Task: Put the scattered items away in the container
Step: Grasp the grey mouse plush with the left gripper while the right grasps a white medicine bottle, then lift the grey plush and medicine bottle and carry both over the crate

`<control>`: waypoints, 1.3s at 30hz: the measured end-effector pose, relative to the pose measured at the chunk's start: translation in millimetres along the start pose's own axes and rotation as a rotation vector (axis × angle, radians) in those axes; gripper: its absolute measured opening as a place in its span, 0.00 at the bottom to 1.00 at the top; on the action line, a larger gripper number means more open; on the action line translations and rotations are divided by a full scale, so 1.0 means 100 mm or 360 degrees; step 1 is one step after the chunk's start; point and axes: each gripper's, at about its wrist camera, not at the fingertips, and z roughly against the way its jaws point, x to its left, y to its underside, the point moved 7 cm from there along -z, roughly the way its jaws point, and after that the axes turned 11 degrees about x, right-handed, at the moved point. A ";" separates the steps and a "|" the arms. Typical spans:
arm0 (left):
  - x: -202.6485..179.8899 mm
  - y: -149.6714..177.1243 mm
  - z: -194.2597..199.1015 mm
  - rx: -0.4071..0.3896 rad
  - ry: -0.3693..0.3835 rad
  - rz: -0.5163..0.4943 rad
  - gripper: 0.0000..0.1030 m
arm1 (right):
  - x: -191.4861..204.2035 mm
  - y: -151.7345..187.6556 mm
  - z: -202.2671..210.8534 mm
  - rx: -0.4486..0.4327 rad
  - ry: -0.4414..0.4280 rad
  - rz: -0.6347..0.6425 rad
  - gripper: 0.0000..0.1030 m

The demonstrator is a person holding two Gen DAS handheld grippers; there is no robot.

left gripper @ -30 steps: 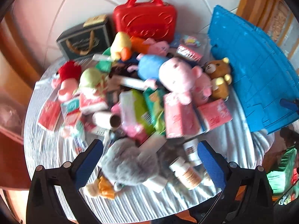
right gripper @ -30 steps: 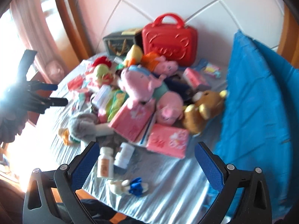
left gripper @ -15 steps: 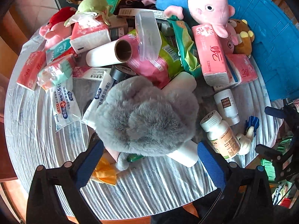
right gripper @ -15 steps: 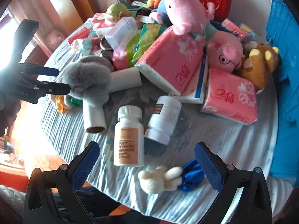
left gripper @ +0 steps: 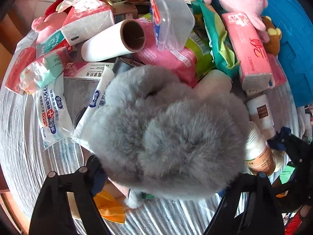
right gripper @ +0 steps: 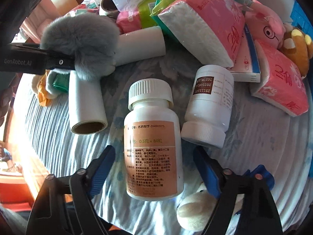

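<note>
The grey fluffy plush (left gripper: 168, 129) lies on the striped tabletop (left gripper: 25, 156), between the fingers of the left gripper (left gripper: 162, 178), whose jaws have just been closing; its fur hides the pads, so contact appears likely but cannot be confirmed. The white medicine bottle (right gripper: 152, 145) lies flat between the fingers of the right gripper (right gripper: 154, 168), also just closing, with a gap visible on each side. A second bottle (right gripper: 209, 107) lies just beside it.
</note>
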 end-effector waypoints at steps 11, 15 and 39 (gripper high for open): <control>0.08 0.00 0.18 -0.0051 0.0069 0.0001 0.31 | -0.05 -0.02 -0.03 -0.0003 -0.0015 -0.0054 0.52; 0.10 -0.04 0.27 -0.0106 0.0080 0.0016 0.58 | -0.06 -0.01 -0.03 -0.0003 -0.0012 -0.0049 0.53; -0.27 -0.79 -0.04 -0.0169 -0.0123 -0.0370 0.66 | -0.16 0.14 -0.02 -0.0006 -0.0030 -0.0068 0.57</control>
